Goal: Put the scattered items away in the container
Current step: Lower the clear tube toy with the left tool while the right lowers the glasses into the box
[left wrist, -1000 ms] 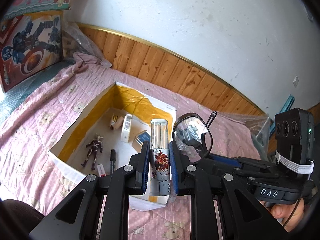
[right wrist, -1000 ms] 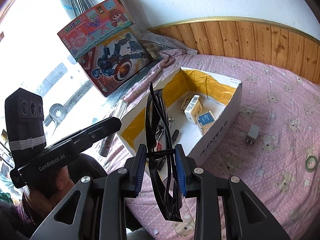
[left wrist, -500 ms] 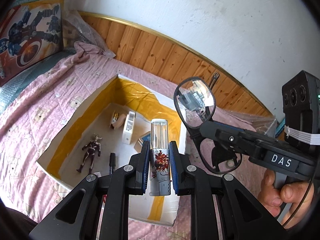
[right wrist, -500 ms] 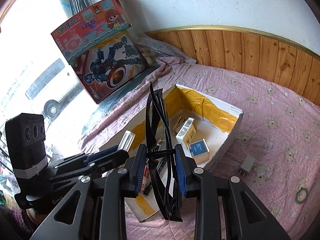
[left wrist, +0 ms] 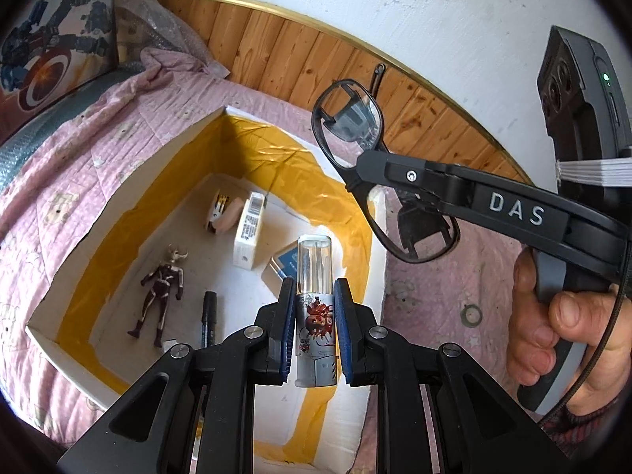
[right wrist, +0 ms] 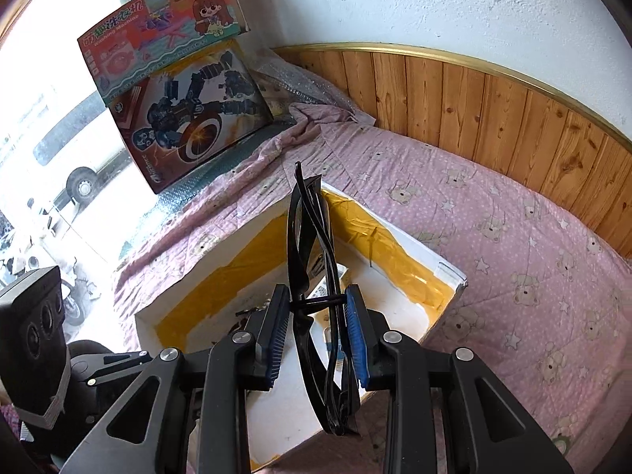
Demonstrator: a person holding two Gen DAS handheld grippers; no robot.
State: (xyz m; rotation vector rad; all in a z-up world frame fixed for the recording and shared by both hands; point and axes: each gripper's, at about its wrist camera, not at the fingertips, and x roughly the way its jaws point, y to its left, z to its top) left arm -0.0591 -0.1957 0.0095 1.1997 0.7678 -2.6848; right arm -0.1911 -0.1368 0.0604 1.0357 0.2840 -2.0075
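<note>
Grippers now over box [left wrist: 98,213], up from bedside: left gripper [left wrist: 314,331] clamps tube [left wrist: 316,300], right gripper [right wrist: 318,335] pinches glasses [right wrist: 312,260]. Both hang above box, ready to drop.

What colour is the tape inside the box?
Yellow tape lines the white box; clearest in the left wrist view.

Place: I'm looking into a home bedroom.
Bed: a pink quilt [right wrist: 493,213] printed with bears and stars covers it.
Wall: white plaster [right wrist: 454,4] above wood panelling [right wrist: 474,106] with a gold trim.
Clutter: toy boxes [right wrist: 189,94] lean by a window [right wrist: 51,126].
Outside: I see a parked van [right wrist: 75,150].
</note>
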